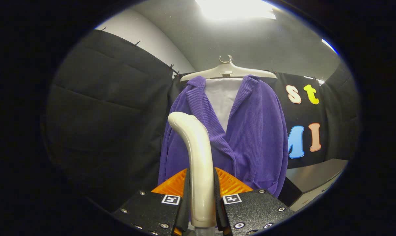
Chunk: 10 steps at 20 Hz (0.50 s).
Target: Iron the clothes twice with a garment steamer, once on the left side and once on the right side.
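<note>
The garment steamer [198, 157] is clamped upright between both fingers of the gripper [201, 203], its curved head held just ahead of them. Beyond it, a purple ribbed jacket [250, 137] is hung on a pale hanger [229, 70] against the black cloth wall [112, 108].

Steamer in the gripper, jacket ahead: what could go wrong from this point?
1. The gripper is shut on the steamer's smooth, curved handle alone; it could twist or slip once the head presses fabric.
2. The jacket hangs loose on a hanger, so it may swing away rather than flatten.
3. The steamer sits before the jacket's middle, so a pass could blur the left and right sides.
</note>
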Motion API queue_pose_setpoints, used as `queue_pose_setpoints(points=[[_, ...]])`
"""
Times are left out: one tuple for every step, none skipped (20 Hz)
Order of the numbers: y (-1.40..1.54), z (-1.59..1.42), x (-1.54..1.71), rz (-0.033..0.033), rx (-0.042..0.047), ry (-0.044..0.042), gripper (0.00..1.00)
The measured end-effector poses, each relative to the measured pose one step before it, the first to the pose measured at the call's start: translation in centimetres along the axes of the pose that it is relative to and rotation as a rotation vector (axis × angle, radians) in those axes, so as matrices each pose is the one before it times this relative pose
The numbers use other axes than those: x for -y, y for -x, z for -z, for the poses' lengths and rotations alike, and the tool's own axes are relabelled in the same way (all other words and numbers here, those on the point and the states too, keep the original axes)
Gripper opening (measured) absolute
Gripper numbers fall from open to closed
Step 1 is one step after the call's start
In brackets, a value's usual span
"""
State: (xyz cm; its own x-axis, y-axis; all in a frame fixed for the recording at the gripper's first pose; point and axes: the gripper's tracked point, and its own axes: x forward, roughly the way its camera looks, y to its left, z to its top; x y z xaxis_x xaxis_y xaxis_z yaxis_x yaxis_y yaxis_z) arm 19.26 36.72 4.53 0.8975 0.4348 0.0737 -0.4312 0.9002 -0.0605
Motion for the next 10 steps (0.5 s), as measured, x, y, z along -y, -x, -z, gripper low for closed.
queue_pose_setpoints(points=[[0.518, 0.573, 0.079, -0.00107, -0.00248, 0.00283, 0.32], [0.425, 0.942, 0.206, 0.00539, -0.02046, 0.01119, 0.32], [0.223, 1.334, -0.010, -0.00127, -0.02675, -0.00197, 0.32], [0.213, 1.360, -0.022, -0.00213, -0.03029, -0.01541, 0.32], [0.302, 1.186, 0.305, 0.00465, -0.02904, -0.01099, 0.32], [0.298, 0.974, 0.333, 0.00927, -0.01819, -0.00812, 0.32], [0.238, 0.922, 0.200, 0.00506, -0.02083, -0.00512, 0.33], [0.228, 0.830, 0.056, -0.00098, -0.01542, -0.00077, 0.32], [0.287, 0.758, 0.064, -0.00162, -0.01328, 0.00424, 0.33], [0.325, 0.758, 0.032, 0.00017, -0.01397, 0.00688, 0.33]])
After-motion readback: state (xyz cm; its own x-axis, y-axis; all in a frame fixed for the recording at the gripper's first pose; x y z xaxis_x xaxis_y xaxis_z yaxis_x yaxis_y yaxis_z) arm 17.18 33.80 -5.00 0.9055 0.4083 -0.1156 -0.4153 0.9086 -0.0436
